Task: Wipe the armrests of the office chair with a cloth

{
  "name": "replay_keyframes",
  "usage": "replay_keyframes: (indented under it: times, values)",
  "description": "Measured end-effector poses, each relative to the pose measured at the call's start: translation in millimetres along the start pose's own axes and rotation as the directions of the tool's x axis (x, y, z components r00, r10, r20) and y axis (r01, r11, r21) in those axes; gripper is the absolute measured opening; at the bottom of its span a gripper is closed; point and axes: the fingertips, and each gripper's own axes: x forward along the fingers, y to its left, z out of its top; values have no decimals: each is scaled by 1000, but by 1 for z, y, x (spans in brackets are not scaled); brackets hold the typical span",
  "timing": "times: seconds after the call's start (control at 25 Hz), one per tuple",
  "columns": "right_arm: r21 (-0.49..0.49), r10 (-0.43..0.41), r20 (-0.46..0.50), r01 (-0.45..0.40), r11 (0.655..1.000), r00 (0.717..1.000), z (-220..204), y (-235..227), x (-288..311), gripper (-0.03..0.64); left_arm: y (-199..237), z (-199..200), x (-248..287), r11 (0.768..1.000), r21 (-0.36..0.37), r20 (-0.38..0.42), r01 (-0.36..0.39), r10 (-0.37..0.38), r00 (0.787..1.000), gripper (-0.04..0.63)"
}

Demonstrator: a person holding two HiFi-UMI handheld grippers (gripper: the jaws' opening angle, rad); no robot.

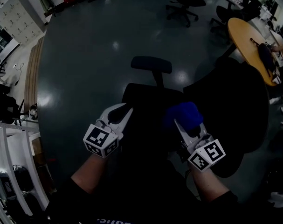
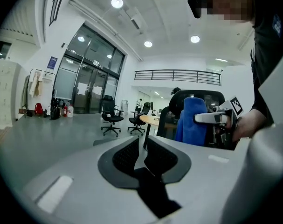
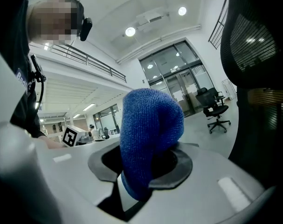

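Observation:
A black office chair [image 1: 150, 97] stands just in front of me, its headrest [image 1: 151, 64] at the far side. Its armrests are lost in the dark. My right gripper [image 1: 179, 123] is shut on a blue cloth [image 1: 183, 115], held up over the chair's right side. In the right gripper view the cloth [image 3: 148, 134] bulges up out of the jaws, with the chair's mesh back [image 3: 253, 45] at the right. My left gripper [image 1: 124, 112] hovers over the chair's left side, jaws together with nothing between them. The left gripper view shows that gripper [image 2: 145, 146] and the cloth [image 2: 192, 118].
A round wooden table [image 1: 248, 36] stands at the back right, with someone's hand [image 1: 281, 47] at its edge. Other office chairs [image 1: 185, 3] sit beyond on the grey floor. White shelving [image 1: 10, 143] is at my left, lockers [image 1: 15, 15] at the far left.

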Motion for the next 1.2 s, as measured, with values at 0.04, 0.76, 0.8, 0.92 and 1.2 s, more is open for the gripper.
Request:
replay_keyframes:
  times: [0.04,0.76,0.8,0.92,1.2]
  values:
    - [-2,-14,3,14,1000,1000,2,-4,3,138,5,1,4,1000,5,-1,6,-6,1000,74]
    - [-2,-162,4,162,987,987,0,-80,74,137,104,-41,78,999,-33,-60,17,-19,998,74]
    - [-1,-173,7,173,985,985,-2,-87,80,138,111,-44,83,999,-33,-66,11,-14,998,67]
    - [0,-204,14,204,979,979,-5,-110,97,138,133,-52,100,1000,-23,-94,-5,3,996,45]
    - [-45,-277,32,278,960,960,-3,-163,127,138,166,-80,143,1000,1,-144,12,-12,989,44]
